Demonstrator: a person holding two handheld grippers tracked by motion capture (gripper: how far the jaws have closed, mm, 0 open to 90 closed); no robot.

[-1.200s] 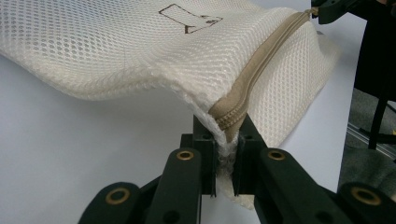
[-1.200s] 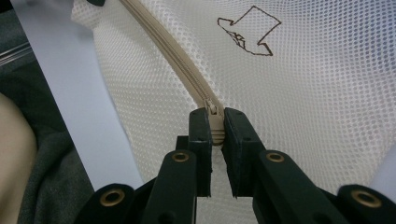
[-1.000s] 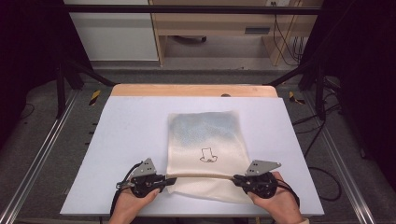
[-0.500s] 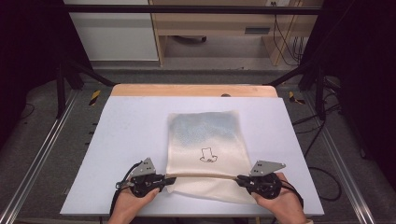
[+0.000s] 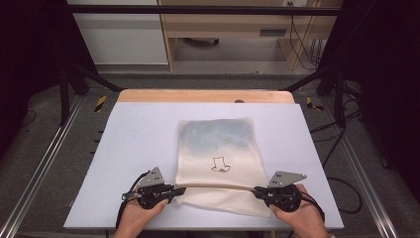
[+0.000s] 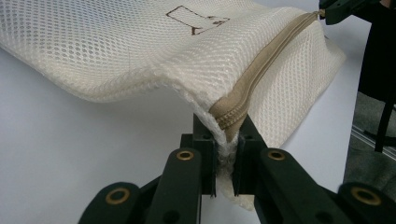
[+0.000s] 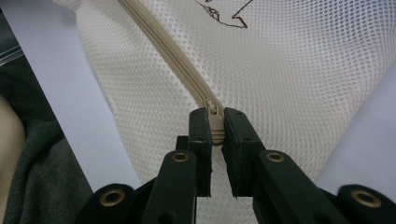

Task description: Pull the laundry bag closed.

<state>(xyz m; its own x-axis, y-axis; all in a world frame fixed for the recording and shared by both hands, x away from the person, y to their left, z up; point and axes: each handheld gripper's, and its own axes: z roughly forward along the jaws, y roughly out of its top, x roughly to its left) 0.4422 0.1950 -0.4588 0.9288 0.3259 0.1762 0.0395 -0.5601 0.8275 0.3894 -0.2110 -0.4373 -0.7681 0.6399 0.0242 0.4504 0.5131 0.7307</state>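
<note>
Left claw (image 5: 174,190): clamped on the near-left end of the zipper (image 6: 261,70). Right claw (image 5: 258,190): clamped on the zipper's right end. Mesh bag (image 5: 218,148): cream, flat on the white counter (image 5: 138,134), near edge lifted; likely light, limp, snag-prone. Best hold: the firmer zipper tape.

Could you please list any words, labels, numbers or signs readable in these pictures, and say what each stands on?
No words, letters or numbers can be read anywhere.
Cream mesh zip bag: one sign, a small dark brown outline drawing with no lettering; its subject cannot be made out.
</note>
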